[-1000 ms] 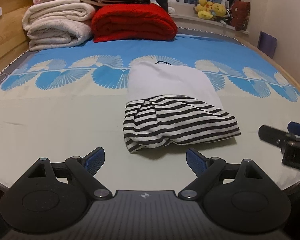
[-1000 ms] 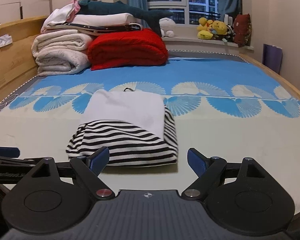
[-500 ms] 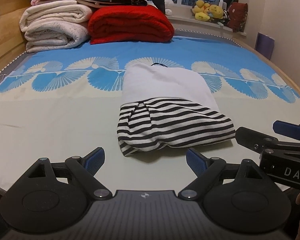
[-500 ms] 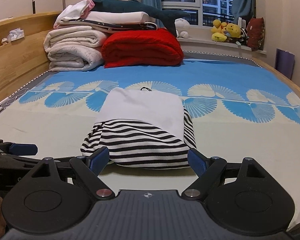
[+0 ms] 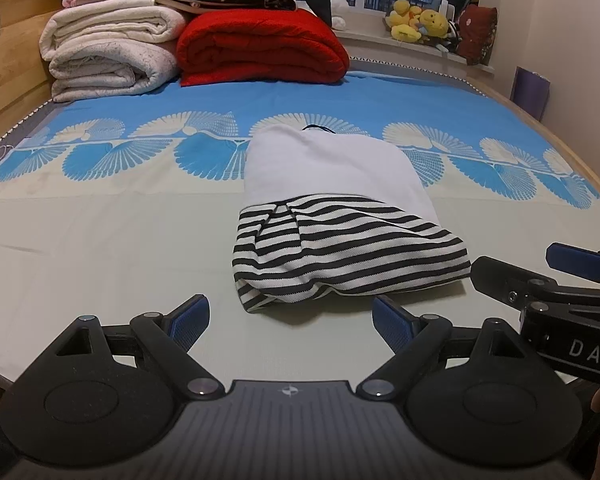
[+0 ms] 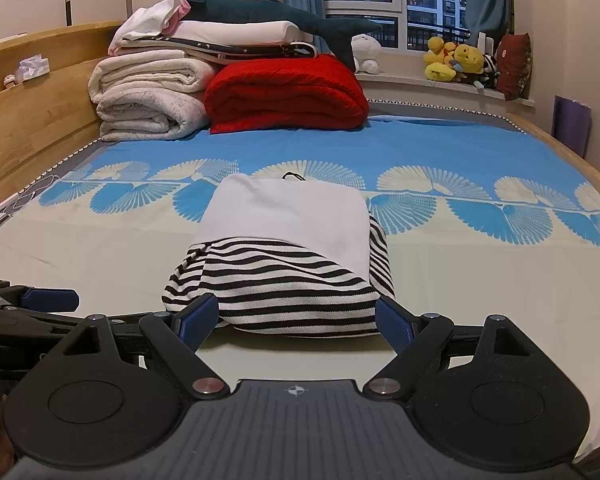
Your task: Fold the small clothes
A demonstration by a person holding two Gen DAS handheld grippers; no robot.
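A small garment (image 5: 336, 216) lies folded on the bed, white at the far half and black-and-white striped at the near half. My left gripper (image 5: 290, 320) is open just short of its near left corner, touching nothing. In the right wrist view the same garment (image 6: 284, 256) fills the middle, and my right gripper (image 6: 296, 320) is open with its blue pads flanking the striped near edge. The right gripper (image 5: 540, 276) also shows at the right of the left wrist view; the left gripper (image 6: 40, 304) shows at the left of the right wrist view.
The bed sheet (image 5: 100, 216) is pale near me and blue with fan patterns farther off. Folded white blankets (image 6: 148, 96) and a red blanket (image 6: 284, 96) are stacked at the headboard end, a plush shark on top. Plush toys (image 6: 456, 64) sit on the windowsill.
Both grippers have moved forward toward the garment's near edge, so it looks larger. The right gripper now reaches the striped edge and shows further into the left wrist view. The garment has not moved.
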